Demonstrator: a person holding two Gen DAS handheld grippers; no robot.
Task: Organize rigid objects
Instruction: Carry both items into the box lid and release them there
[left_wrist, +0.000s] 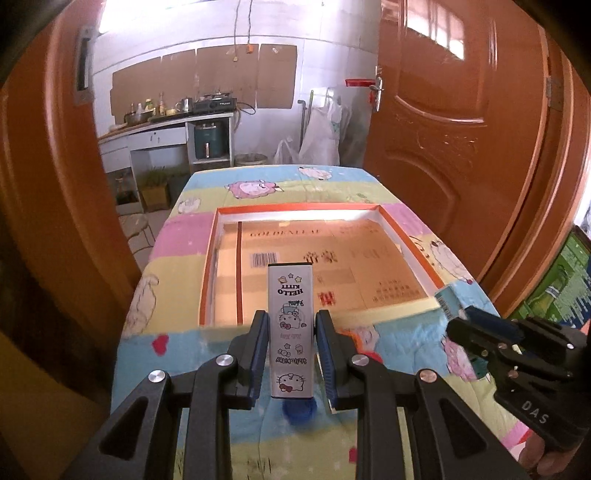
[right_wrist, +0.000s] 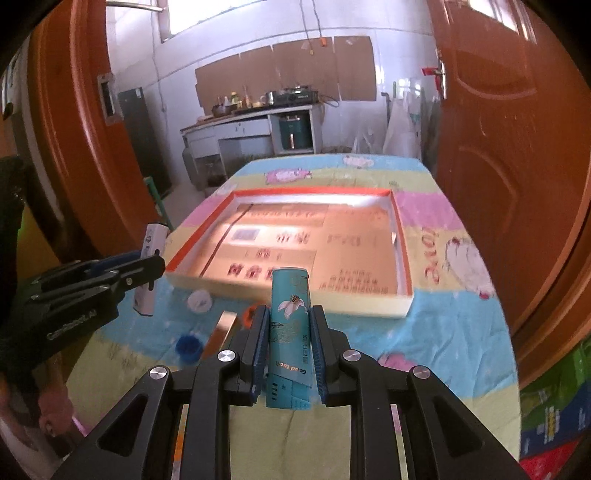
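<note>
White Hello Kitty lighter (left_wrist: 290, 328): slim, cartoon-printed, clamped in left gripper (left_wrist: 291, 325) above the table's near edge. Teal flower-printed lighter (right_wrist: 290, 334): clamped in right gripper (right_wrist: 290, 328), before orange-rimmed tray (right_wrist: 400, 236).

The shallow orange-rimmed cardboard tray (left_wrist: 321, 258) in mid-frame lies open from above, its printed floor bare. In the right wrist view, a white round cap (right_wrist: 199, 300), a blue bottle cap (right_wrist: 189, 347) and a shiny flat strip (right_wrist: 221, 332) clutter the patterned quilt-covered table (right_wrist: 461, 332) at lower left, before the tray's near wall. Orange wooden doors (left_wrist: 461, 129) close in on both sides.
</note>
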